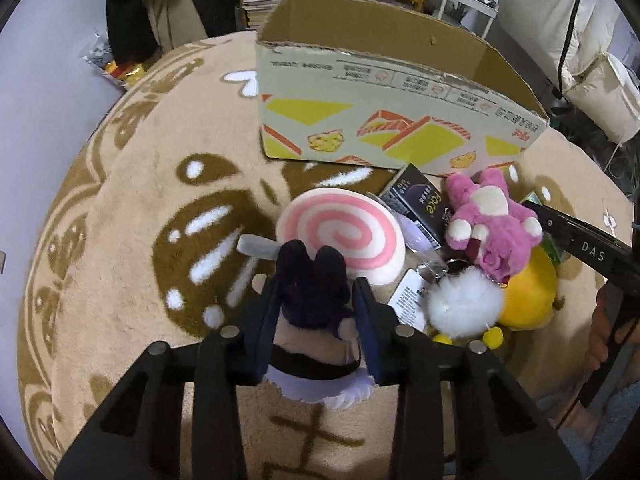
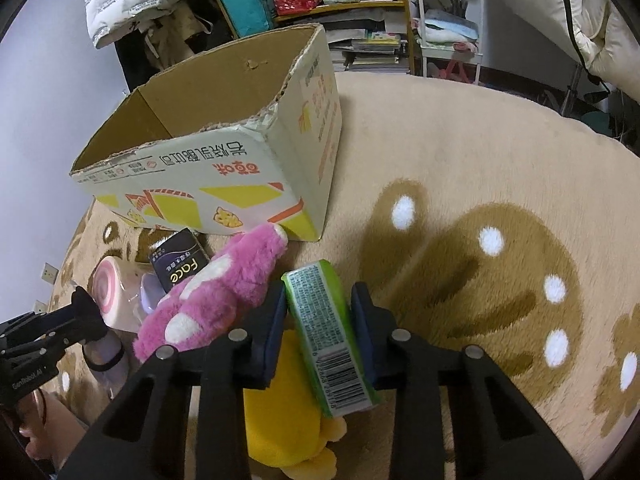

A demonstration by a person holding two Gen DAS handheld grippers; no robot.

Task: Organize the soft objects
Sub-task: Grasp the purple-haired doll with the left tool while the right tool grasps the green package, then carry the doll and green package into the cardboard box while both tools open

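Observation:
My left gripper (image 1: 316,292) is shut on a small plush doll (image 1: 310,292) with dark ears, a tan face and a lilac body, held above the beige rug (image 1: 120,240). Behind it lie a pink-and-white swirl cushion (image 1: 344,232), a pink plush bear (image 1: 492,220), a white fluffy pom-pom (image 1: 466,304) and a yellow plush (image 1: 528,288). My right gripper (image 2: 320,300) is shut on a green packet (image 2: 326,332) with a barcode, above the yellow plush (image 2: 284,412) and beside the pink bear (image 2: 216,296). An open cardboard box (image 1: 384,120) stands behind the pile; it also shows in the right wrist view (image 2: 224,168).
A black "Face" box (image 1: 416,204) and a white tag (image 1: 408,296) lie in the pile. Shelves with bottles and books (image 2: 360,8), a white cart (image 2: 448,20) and hanging coats stand beyond the rug. My left gripper shows at the lower left in the right wrist view (image 2: 52,332).

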